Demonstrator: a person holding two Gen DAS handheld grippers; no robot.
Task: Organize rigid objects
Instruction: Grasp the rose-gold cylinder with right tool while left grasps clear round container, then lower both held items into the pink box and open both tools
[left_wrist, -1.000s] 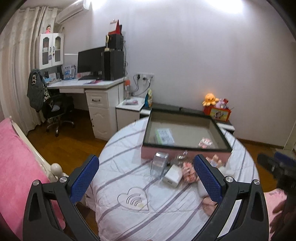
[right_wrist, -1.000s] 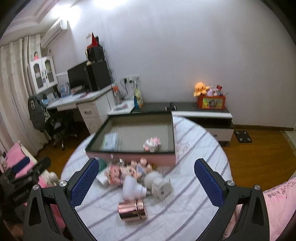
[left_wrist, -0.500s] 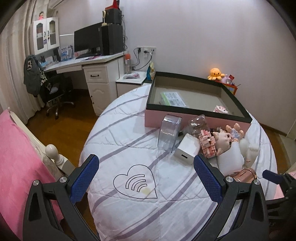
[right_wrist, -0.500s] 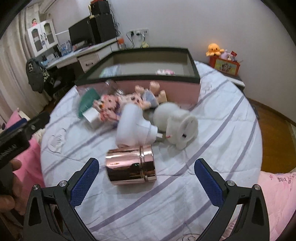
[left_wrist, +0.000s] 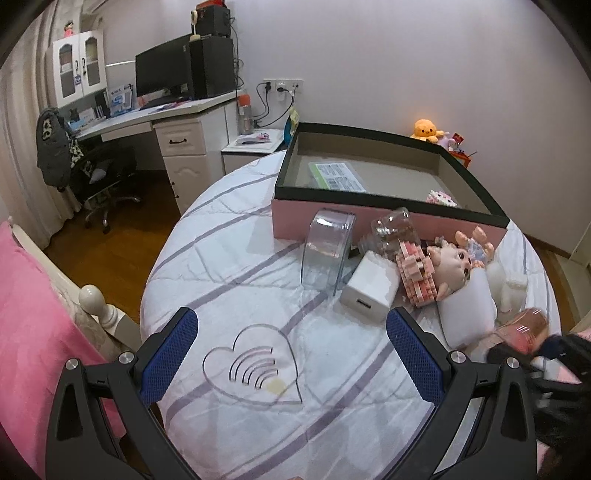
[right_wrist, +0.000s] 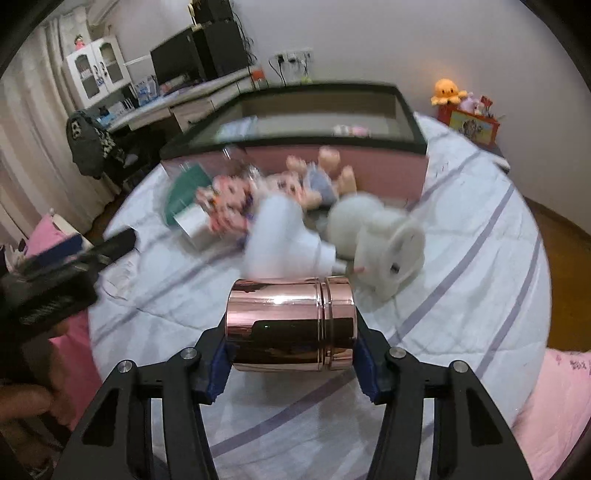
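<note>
Right gripper (right_wrist: 291, 345) just closed on rose-gold canister (right_wrist: 291, 325), pads pressing both ends, canister lying sideways well in front of pink box (right_wrist: 369, 166). Left gripper (left_wrist: 291, 358) spread wide, holding nothing, over heart emblem (left_wrist: 255, 365) further from box.

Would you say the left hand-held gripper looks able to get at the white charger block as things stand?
Probably yes: the left hand-held gripper is open, with bare bedspread up to the white charger block, whose near face is uncovered.

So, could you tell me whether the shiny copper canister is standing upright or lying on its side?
On its side: the copper canister lies crosswise between the right gripper.
</note>
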